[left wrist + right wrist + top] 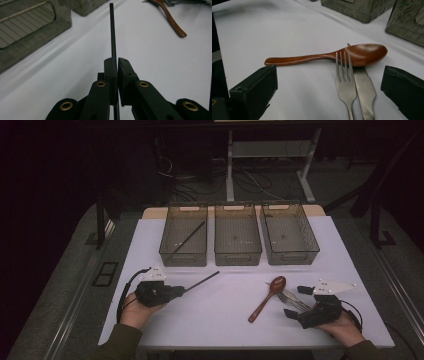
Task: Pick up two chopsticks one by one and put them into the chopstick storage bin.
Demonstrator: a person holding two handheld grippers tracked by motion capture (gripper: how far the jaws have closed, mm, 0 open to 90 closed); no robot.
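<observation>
Two tools are working at the table [150,250]. Our left tool [116,65] is pinching one dark chopstick [113,32] near its end; the stick's long axis is running straight out from the jaws, pointing toward the three clear bins, and it is hovering over the table. One more chopstick [186,240] is lying slantwise in the left bin [183,234]. Our right tool [329,82] is resting spread wide around one fork [345,75] and one knife [364,90], whose tips are overlapping one wooden spoon [332,56] lying crosswise ahead.
</observation>
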